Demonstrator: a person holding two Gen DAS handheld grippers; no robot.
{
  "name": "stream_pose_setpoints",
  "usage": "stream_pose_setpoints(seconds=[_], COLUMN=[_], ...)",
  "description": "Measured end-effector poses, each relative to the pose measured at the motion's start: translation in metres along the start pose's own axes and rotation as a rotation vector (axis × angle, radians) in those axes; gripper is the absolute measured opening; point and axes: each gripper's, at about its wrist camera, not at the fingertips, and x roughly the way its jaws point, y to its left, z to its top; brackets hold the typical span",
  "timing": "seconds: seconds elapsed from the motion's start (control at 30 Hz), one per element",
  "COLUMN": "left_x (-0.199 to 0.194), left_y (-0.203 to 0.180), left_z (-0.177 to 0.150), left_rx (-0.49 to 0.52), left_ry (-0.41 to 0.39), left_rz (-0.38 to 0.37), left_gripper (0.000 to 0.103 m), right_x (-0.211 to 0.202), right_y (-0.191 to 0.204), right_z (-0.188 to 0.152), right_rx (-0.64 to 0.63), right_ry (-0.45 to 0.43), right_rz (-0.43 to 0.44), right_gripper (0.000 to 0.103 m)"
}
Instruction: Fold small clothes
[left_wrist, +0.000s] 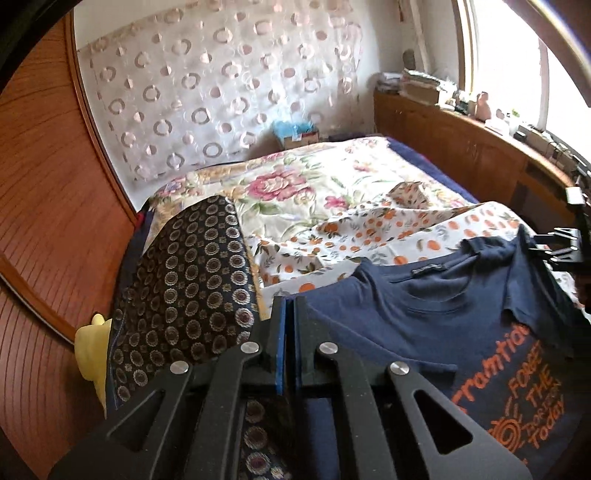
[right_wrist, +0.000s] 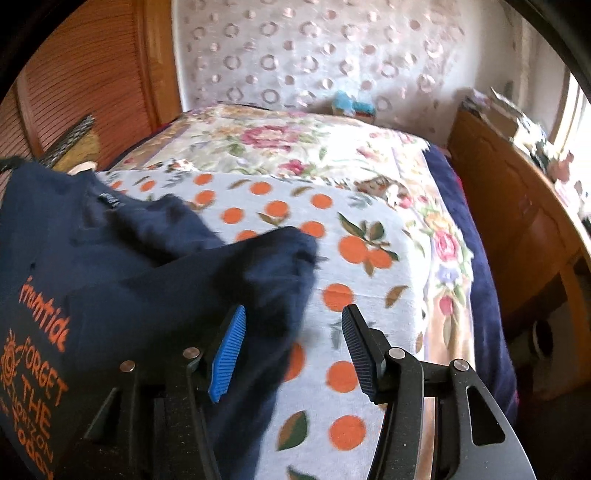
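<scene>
A navy T-shirt (left_wrist: 436, 314) with orange lettering lies face up on the orange-print sheet (left_wrist: 332, 236) on the bed. My left gripper (left_wrist: 290, 306) is shut at the shirt's left shoulder edge; cloth between the pads is not visible. In the right wrist view the shirt (right_wrist: 110, 266) fills the left, its right sleeve (right_wrist: 280, 254) bunched and lying over toward the middle. My right gripper (right_wrist: 291, 317) is open, jaws wide, just above the sleeve's edge and the sheet (right_wrist: 354, 295). The right gripper also shows at the far right of the left wrist view (left_wrist: 550, 247).
A dark patterned cloth (left_wrist: 192, 280) lies left of the shirt, with a yellow item (left_wrist: 92, 350) beside it. A floral bedspread (left_wrist: 288, 184) covers the far bed. A wooden headboard shelf (left_wrist: 480, 147) with clutter runs on the right, wooden panels (left_wrist: 55, 221) on the left.
</scene>
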Motion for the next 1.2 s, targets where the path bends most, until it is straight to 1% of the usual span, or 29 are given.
stream_pose_setpoints(seconds=[0.07,0.17,0.23,0.27,0.3,0.37,0.4,0.53,0.63,0.73,0.83,0.97,1.07,1.13,1.2], left_x=[-0.004,-0.013,-0.024,-0.027,-0.032,-0.044,-0.052,-0.085,-0.107,-0.125,-0.14,-0.16,-0.168,-0.172,-0.176], left_y=[-0.004,-0.009,-0.013,-0.014,-0.017,-0.023,-0.026,-0.035,-0.037,-0.037,-0.037,-0.032,-0.023,-0.018,-0.017], left_z=[-0.002,-0.008,-0.013,-0.014,-0.017,-0.025,-0.03,-0.052,-0.07,-0.093,-0.113,-0.146,-0.173,-0.186,-0.195], left_rx=[0.001,-0.001,-0.012,-0.016,-0.019,-0.024,-0.025,-0.042,-0.063,-0.086,-0.104,-0.147,-0.212,-0.251,-0.268], left_ry=[-0.013,-0.032,-0.058,-0.066,-0.075,-0.098,-0.111,-0.159,-0.193,-0.211,-0.22,-0.238,-0.241,-0.24,-0.232], left_rz=[-0.014,-0.035,-0.055,-0.065,-0.075,-0.087,-0.095,-0.126,-0.147,-0.151,-0.149,-0.148,-0.146,-0.146,-0.147], left_gripper=[0.004,0.004,0.004,0.004,0.004,0.004,0.004,0.004,0.004,0.004,0.004,0.004,0.004,0.004,0.004], right_x=[0.006,0.012,0.016,0.016,0.014,-0.001,-0.011,-0.067,-0.109,-0.141,-0.17,-0.189,-0.2,-0.213,-0.225], right_y=[-0.006,-0.006,0.0,0.006,0.009,0.024,0.028,0.047,0.055,0.063,0.061,0.065,0.062,0.063,0.062], right_z=[0.005,0.016,0.021,0.024,0.024,0.025,0.025,0.015,-0.005,-0.03,-0.066,-0.112,-0.15,-0.167,-0.183], right_rx=[0.034,0.044,0.038,0.02,-0.003,-0.047,-0.043,-0.059,-0.059,-0.068,-0.072,-0.059,-0.03,-0.017,-0.006], right_ry=[0.011,0.017,0.021,0.022,0.011,-0.035,-0.065,-0.204,-0.285,-0.336,-0.367,-0.375,-0.366,-0.357,-0.34], right_rz=[0.025,0.056,0.096,0.121,0.119,0.122,0.127,0.123,0.126,0.133,0.131,0.12,0.129,0.128,0.119], right_gripper=[0.056,0.056,0.034,0.01,0.007,0.006,0.006,0.005,0.005,0.005,0.005,0.005,0.005,0.005,0.005])
